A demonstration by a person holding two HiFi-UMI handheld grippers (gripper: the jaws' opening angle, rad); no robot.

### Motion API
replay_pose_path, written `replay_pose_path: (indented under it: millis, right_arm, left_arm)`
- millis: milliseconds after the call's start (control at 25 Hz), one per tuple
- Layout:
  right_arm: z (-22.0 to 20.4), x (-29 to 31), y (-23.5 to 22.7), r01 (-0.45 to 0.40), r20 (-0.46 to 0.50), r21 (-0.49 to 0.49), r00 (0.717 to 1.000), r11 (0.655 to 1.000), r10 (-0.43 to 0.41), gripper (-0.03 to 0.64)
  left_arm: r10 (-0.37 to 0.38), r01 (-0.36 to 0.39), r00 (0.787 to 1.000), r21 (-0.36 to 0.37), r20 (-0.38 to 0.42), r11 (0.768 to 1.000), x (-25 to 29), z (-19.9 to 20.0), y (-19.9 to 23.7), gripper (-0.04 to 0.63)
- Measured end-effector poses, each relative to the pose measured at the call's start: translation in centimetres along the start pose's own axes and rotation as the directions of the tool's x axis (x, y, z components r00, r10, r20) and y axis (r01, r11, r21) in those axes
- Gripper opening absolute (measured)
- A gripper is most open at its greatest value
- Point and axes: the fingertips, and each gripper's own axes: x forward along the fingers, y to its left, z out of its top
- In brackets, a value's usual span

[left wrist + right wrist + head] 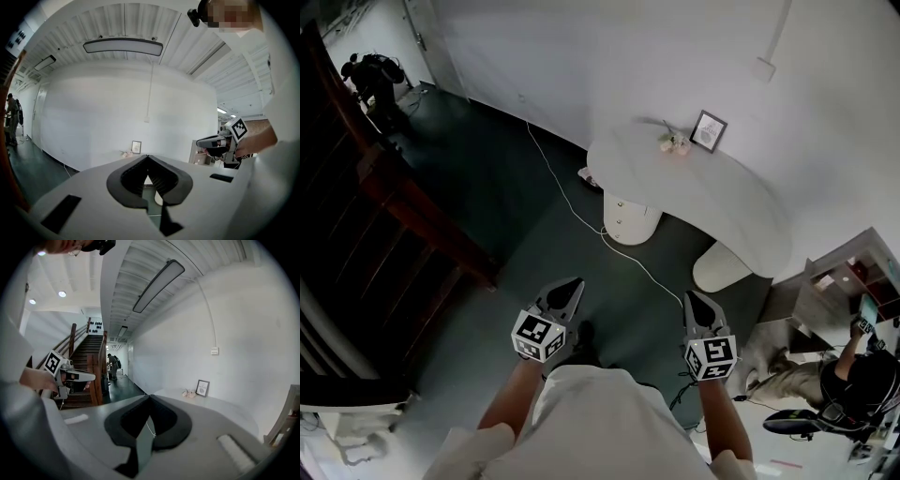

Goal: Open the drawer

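Observation:
A white curved desk (741, 202) stands by the far wall on two rounded pedestals. The left pedestal (630, 217) shows drawer fronts with small knobs, all closed. I hold both grippers level in front of my body, well short of the desk. The left gripper (572, 286) is shut with nothing in it, its jaws meeting at the tip (147, 157). The right gripper (692, 300) is also shut and empty (149, 397). Each gripper sees the other beside it: the right gripper (206, 142), the left gripper (89, 377).
A framed picture (709, 131) and a small ornament (675, 142) sit on the desk. A white cable (581, 217) runs over the dark floor towards the pedestal. A wooden staircase (403, 202) rises on the left. A seated person (844, 380) and shelves are at the right.

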Motion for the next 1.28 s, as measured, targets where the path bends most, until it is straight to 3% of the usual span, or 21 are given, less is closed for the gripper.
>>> replay_pose_path:
  millis: [800,1280]
  right_arm:
    - [2.1,14.3,0.7,0.079,-0.069,-0.01,0.995,0.997,-0.079,0.011]
    - [2.6,19.0,1.1,0.138,-0.09,-0.009,0.986,0.99,-0.138,0.011]
  left_arm:
    - [-0.119,0.119,0.991,-0.011,-0.053,0.993,8.2,1.7,13.7,0.008]
    - [-0.184,0.183,0.981,-0.021,-0.07,0.983,11.0,1.3,18.4,0.008]
